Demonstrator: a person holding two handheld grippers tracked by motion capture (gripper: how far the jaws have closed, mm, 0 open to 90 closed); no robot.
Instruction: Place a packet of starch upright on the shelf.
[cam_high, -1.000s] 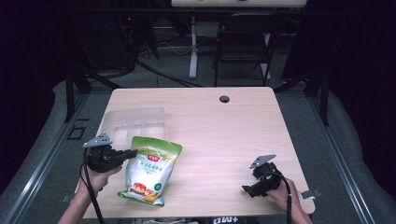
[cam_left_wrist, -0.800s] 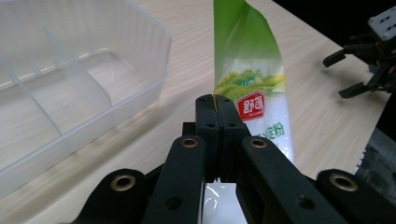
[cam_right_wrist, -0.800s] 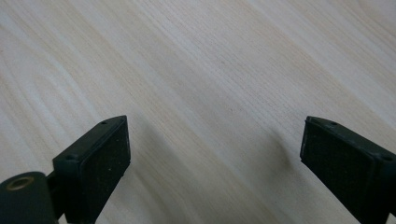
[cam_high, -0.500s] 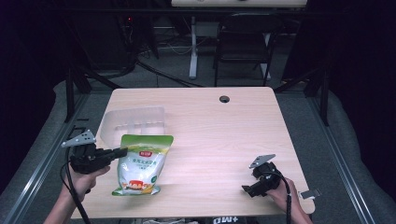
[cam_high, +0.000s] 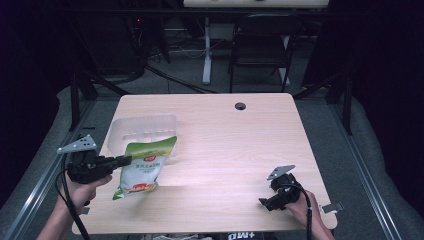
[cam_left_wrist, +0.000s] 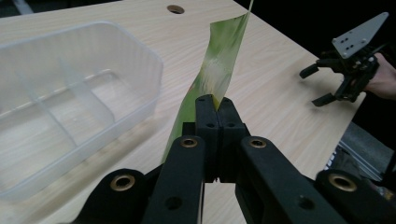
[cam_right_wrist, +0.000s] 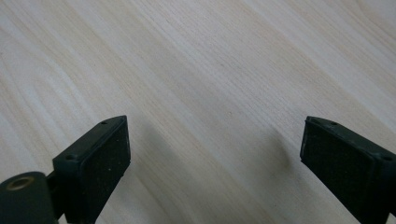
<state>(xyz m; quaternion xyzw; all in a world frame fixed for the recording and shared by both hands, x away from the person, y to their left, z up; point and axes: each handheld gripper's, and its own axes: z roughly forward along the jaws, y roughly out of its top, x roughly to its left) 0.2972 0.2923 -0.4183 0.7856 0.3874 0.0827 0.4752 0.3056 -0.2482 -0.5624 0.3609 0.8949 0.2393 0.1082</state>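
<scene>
A green and white snack bag (cam_high: 144, 166) hangs tilted above the table's front left, its top end over the clear plastic box (cam_high: 131, 131). My left gripper (cam_high: 124, 160) is shut on the bag's left edge; in the left gripper view the bag (cam_left_wrist: 219, 65) rises edge-on from between the closed jaws of that gripper (cam_left_wrist: 215, 103). The clear box (cam_left_wrist: 70, 98) has inner dividers and sits just left of the bag. My right gripper (cam_high: 266, 202) rests near the front right edge, open, with bare wood between its pads (cam_right_wrist: 95, 163).
The wooden table (cam_high: 240, 145) has a round cable hole (cam_high: 240, 106) near its far edge. A chair (cam_high: 260, 50) and a desk leg stand beyond the table. Black floor rails run along both sides.
The left gripper has lifted the bag off the table and carried it left and toward the clear box. The right gripper has stayed in place.
</scene>
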